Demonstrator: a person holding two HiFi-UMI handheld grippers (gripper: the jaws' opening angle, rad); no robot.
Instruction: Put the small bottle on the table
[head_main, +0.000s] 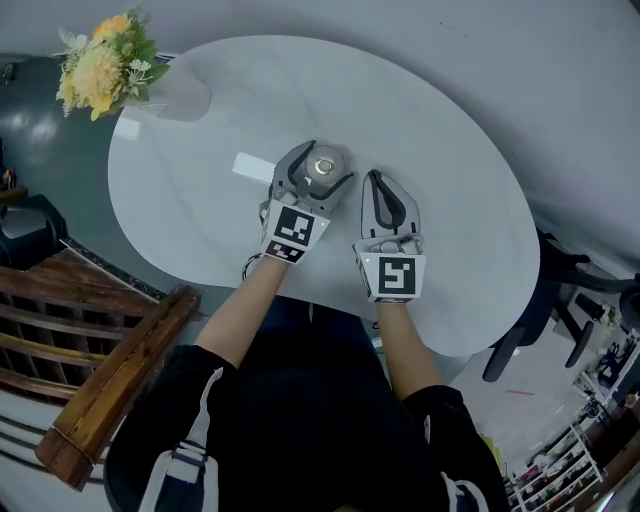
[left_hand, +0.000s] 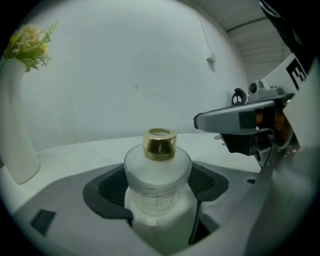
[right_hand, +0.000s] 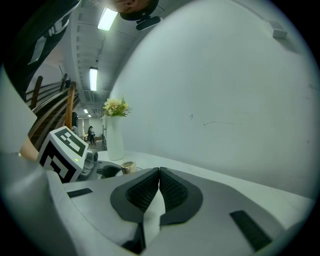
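Note:
The small bottle (head_main: 323, 167), frosted white with a gold cap, stands upright between the jaws of my left gripper (head_main: 326, 163) near the middle of the white table (head_main: 460, 210). In the left gripper view the dark pads press the bottle (left_hand: 158, 172) from both sides; its base is hidden. My right gripper (head_main: 378, 180) hovers just right of it, shut with nothing held. The right gripper view shows its pads (right_hand: 170, 189) closed together and the gold cap (right_hand: 128, 166) to the left.
A white vase (head_main: 176, 97) with yellow flowers (head_main: 100, 58) stands at the table's far left edge. A small white card (head_main: 252, 167) lies left of the bottle. A wooden bench (head_main: 95, 365) is at near left, a dark chair (head_main: 560, 285) at right.

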